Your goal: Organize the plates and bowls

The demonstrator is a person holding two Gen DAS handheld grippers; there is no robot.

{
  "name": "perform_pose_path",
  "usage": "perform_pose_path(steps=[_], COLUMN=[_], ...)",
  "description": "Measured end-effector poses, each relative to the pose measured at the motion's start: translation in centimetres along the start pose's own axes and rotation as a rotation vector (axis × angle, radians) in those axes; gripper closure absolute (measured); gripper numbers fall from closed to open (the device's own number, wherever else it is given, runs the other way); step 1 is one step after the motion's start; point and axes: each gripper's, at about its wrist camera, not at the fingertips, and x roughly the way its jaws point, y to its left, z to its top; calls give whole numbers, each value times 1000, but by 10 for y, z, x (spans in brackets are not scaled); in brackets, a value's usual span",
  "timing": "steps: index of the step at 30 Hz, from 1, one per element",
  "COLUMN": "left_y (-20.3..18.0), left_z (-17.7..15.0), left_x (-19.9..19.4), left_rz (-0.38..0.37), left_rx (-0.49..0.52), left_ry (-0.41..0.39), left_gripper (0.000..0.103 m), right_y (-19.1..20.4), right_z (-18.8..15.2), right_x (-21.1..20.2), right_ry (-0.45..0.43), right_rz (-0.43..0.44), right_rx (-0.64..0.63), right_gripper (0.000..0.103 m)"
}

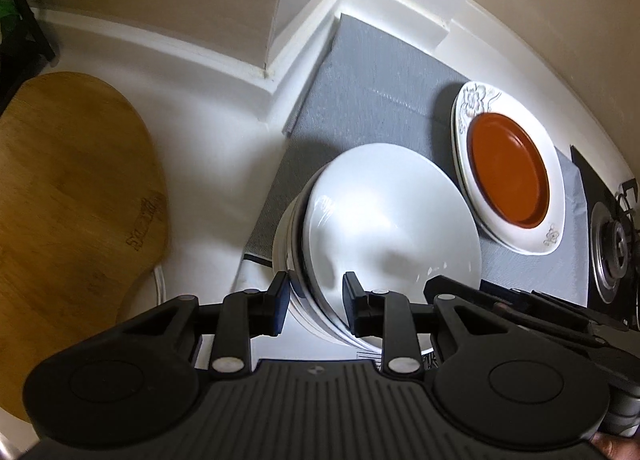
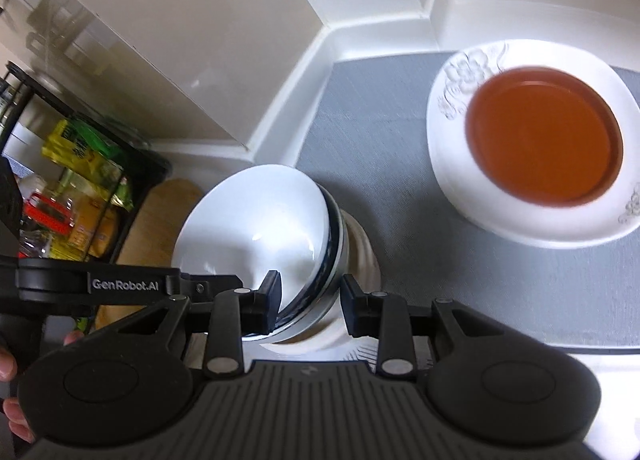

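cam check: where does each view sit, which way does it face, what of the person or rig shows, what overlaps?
Left wrist: on the left tool, looking steeply down at the stacked white bowls; its fingers straddle the rim, the right tool enters, fingertip skin at the bottom edge.
Right wrist: on the right tool, facing down across the same stack; the left tool and a hand show.
Shared: bowls, orange plate on white plate, grey mat, wooden board.

Both wrist cams steeply down, prob. close.
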Motion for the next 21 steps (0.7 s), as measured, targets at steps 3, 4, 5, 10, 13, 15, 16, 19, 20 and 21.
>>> perform_pose_path(steps=[3,4,5,10,13,15,16,19,20,21], left_y=[1,1,2,10,20,21,21,24,26,29], left_z=[-2,-3,-3,-1,1,3,4,11,14,16], left_x=[6,6,6,8,4,-6,-12,-19,-16,-12], left_rz=[5,2,-4,-54,-100,-73,-65,-71,-74,-87], left_rx=[0,3,8,5,-21,0,16,39,34,23], left_ry=[2,-3,-5,3,-7,-53,-85,-140,-131,-120], left_gripper=[72,72,72,71,71,72,72,71,71,72], right_y=[0,1,2,3,1,0,-1,-3,-3,-5], right_z=[-4,-4,-3,2,5,8,10,16,19,22], right_x=[3,2,2,3,-3,-9,-13,-17,-16,-15], right_ry=[8,7,7,20,14,-15,-35,-79,-82,-80], right_rz=[-2,-1,-4,4,36,72,74,25,17,21], right_rx=[-10,-18,-23,-16,0,10,16,26,33,44], right_gripper=[68,68,68,64,57,45,34,22,22,22])
